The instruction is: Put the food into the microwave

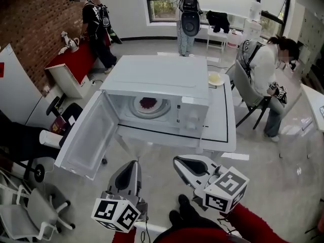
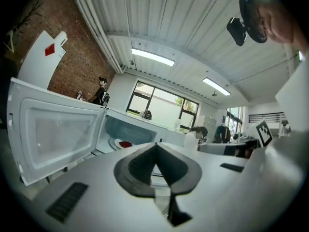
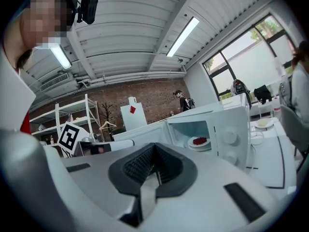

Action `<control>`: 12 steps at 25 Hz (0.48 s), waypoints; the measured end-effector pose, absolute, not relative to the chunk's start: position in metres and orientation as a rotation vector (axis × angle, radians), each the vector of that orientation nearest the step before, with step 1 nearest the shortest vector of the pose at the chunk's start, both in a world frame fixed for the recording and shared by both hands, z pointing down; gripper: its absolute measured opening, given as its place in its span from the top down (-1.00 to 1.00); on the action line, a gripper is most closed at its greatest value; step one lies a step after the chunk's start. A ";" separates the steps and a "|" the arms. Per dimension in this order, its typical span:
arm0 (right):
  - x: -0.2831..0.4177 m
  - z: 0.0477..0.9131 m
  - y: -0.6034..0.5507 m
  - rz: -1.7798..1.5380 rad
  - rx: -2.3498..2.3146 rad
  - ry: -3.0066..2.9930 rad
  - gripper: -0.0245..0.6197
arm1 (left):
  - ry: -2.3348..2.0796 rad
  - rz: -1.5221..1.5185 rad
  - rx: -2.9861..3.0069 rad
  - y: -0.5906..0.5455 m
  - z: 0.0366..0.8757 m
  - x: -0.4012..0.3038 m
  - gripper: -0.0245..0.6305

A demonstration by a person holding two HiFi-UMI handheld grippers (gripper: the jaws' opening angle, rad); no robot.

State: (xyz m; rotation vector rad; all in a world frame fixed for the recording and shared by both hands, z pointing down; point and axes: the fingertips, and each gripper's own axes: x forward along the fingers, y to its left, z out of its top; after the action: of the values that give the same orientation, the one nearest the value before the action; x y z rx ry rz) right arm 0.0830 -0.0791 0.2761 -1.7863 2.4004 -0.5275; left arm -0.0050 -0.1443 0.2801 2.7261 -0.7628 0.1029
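A white microwave (image 1: 157,80) stands on a white table (image 1: 223,130) with its door (image 1: 86,140) swung wide open to the left. Inside, a white plate (image 1: 149,107) carries red food (image 1: 148,103); the food (image 2: 124,143) shows in the left gripper view and the food (image 3: 199,141) in the right gripper view. My left gripper (image 1: 132,164) is below the door's corner, well short of the microwave, shut and empty. My right gripper (image 1: 178,162) is beside it in front of the table's edge, also shut with nothing held. Their pads meet in the left gripper (image 2: 155,148) and right gripper (image 3: 154,150) views.
A small plate with something yellow (image 1: 215,78) sits on the table behind the microwave. A person sits on a chair (image 1: 263,67) at the right, another stands at the back (image 1: 187,19), a third by a red table (image 1: 96,24). An office chair (image 1: 30,211) stands low left.
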 end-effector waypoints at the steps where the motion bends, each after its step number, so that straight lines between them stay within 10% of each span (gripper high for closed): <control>1: 0.084 0.275 -0.076 -0.518 -1.789 2.397 0.88 | -0.774 0.105 2.730 -0.140 0.281 -0.008 0.90; 12: 0.086 0.277 -0.046 -0.488 -1.850 2.374 0.88 | -0.867 0.122 2.765 -0.105 0.284 -0.039 0.90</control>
State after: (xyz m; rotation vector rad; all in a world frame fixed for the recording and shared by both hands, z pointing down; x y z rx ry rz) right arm 0.0857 -0.0458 0.2773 -1.8501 2.3745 -0.4884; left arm -0.0387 -0.1046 0.2843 2.7649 -0.8674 0.1217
